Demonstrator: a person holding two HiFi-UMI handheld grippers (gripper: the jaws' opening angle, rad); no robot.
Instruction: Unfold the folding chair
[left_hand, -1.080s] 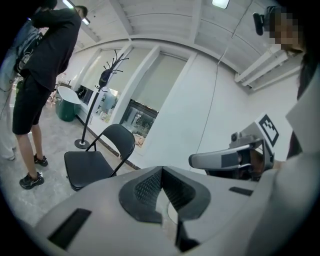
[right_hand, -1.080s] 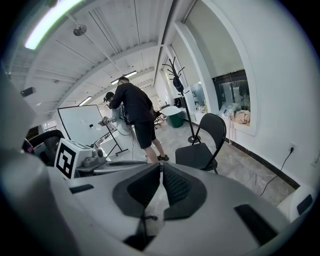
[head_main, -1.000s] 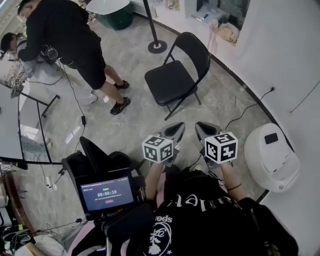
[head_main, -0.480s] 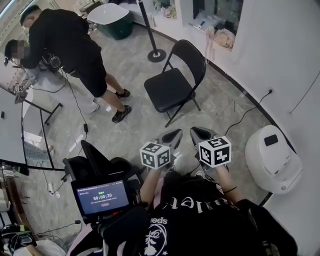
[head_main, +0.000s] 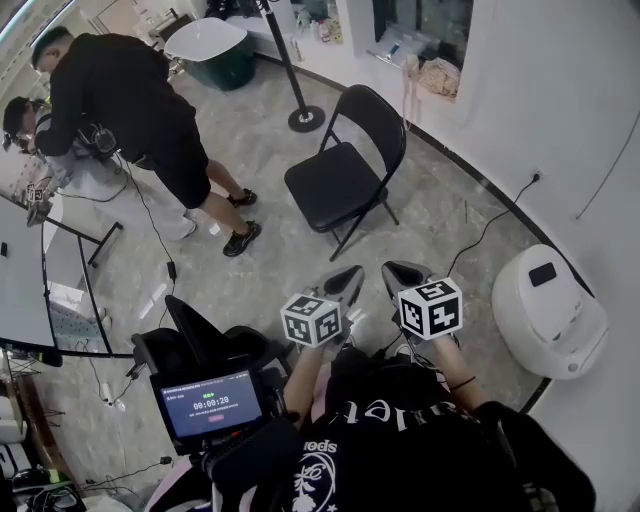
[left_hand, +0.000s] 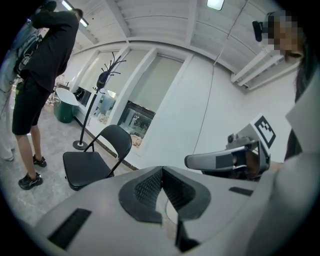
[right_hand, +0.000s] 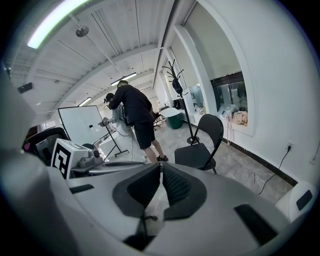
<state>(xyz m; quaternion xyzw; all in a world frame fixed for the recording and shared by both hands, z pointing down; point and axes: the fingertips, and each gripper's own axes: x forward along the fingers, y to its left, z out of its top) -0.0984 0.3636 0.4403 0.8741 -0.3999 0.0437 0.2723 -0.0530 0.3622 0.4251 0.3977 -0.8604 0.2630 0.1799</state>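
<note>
The folding chair (head_main: 335, 185) stands on the floor (head_main: 440, 215) with its seat down and back upright, well apart from both grippers and straight ahead of them. The left gripper (head_main: 347, 280) and the right gripper (head_main: 398, 274) hang side by side near the person's body. Each has its jaws pressed together with nothing between them, and neither touches the chair.

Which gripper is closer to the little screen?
Left. The left gripper is just ahead and right of the screen; the right gripper is farther right, past the left one.
</note>
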